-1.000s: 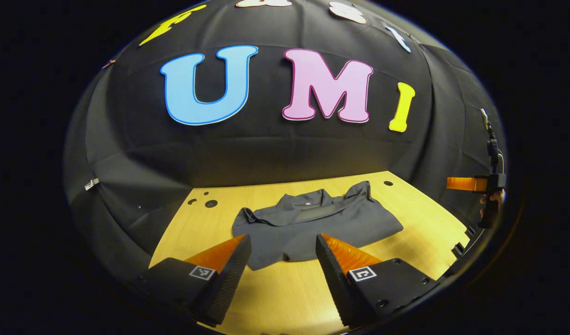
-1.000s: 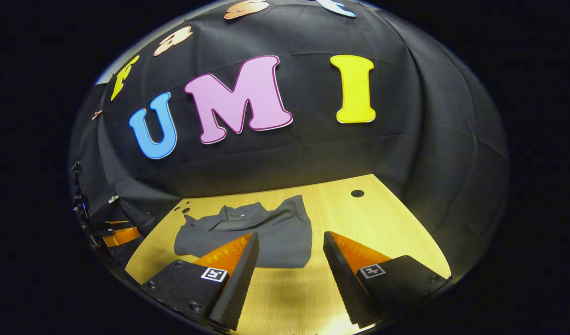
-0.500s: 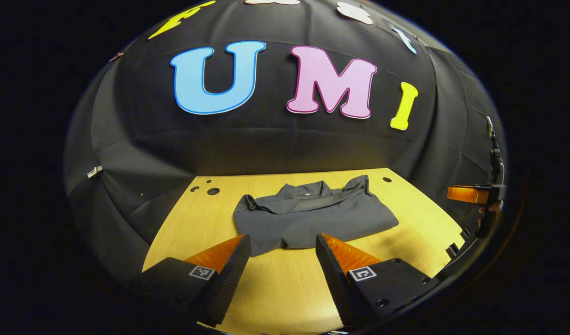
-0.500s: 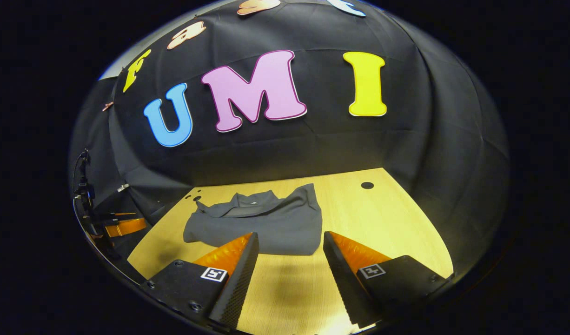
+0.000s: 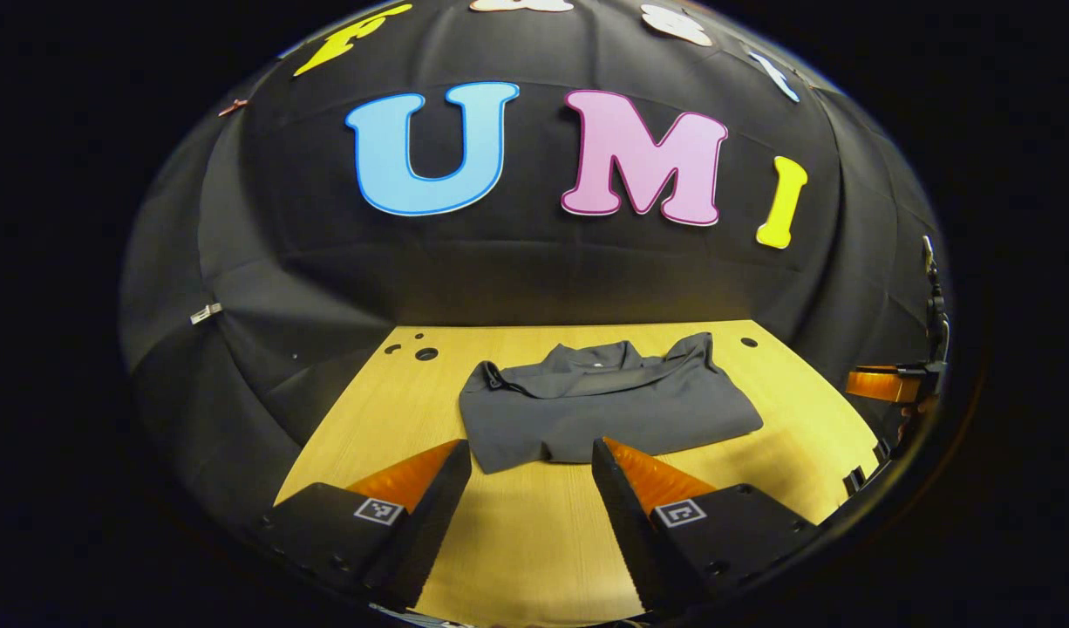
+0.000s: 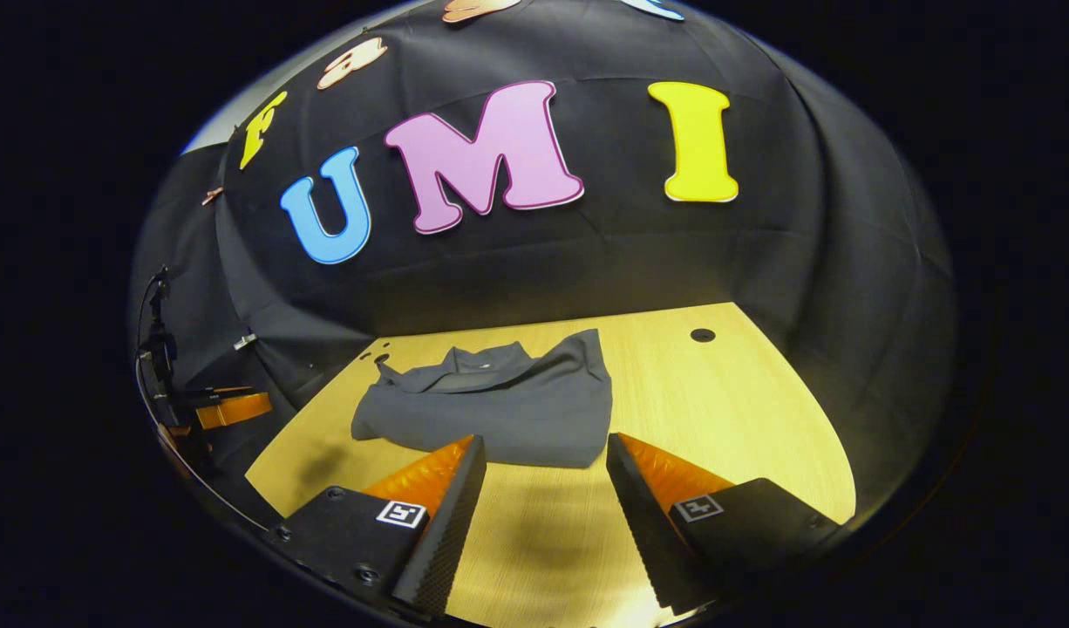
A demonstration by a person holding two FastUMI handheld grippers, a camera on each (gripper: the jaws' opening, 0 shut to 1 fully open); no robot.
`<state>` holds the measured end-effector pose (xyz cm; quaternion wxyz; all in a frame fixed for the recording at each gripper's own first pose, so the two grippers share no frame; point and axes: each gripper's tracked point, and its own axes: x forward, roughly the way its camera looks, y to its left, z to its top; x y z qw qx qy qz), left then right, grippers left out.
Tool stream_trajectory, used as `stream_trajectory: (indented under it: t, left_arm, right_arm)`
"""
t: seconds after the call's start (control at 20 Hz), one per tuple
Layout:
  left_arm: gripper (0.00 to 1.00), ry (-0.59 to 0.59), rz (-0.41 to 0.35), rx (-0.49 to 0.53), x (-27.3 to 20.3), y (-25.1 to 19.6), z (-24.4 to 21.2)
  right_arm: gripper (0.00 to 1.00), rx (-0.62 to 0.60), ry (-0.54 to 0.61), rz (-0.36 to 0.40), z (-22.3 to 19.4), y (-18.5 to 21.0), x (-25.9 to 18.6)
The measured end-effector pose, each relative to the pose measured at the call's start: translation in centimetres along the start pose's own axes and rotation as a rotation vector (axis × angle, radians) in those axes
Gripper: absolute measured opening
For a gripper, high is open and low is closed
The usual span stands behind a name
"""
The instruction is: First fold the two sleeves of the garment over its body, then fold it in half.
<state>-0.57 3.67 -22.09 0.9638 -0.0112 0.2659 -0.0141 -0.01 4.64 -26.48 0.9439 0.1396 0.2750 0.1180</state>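
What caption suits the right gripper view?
Right gripper open above a wooden table, facing a folded grey garment.

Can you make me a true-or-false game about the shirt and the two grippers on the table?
1. The gray collared shirt lies on the wooden table. True.
2. The left gripper is squeezing the shirt. False: it is open, with its fingers apart and short of the shirt's near edge.
3. The right gripper is open too. True.
4. The shirt's collar points toward the grippers. False: the collar is at the far side, near the booth wall.
5. There are small round holes in the table. True: one hole sits to the right of the shirt in the right gripper view.
6. The shirt hangs off the table's edge. False: it rests wholly on the table top.
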Motion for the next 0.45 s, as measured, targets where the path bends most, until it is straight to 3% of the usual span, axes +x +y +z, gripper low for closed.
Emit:
stream_trajectory:
  t: [0.45]
  left_arm:
    - [0.89,-0.022,-0.062,0.081,-2.6,-0.6,-0.5]
  right_arm:
    - [0.87,-0.002,-0.084,-0.069,1.7,2.0,-4.7]
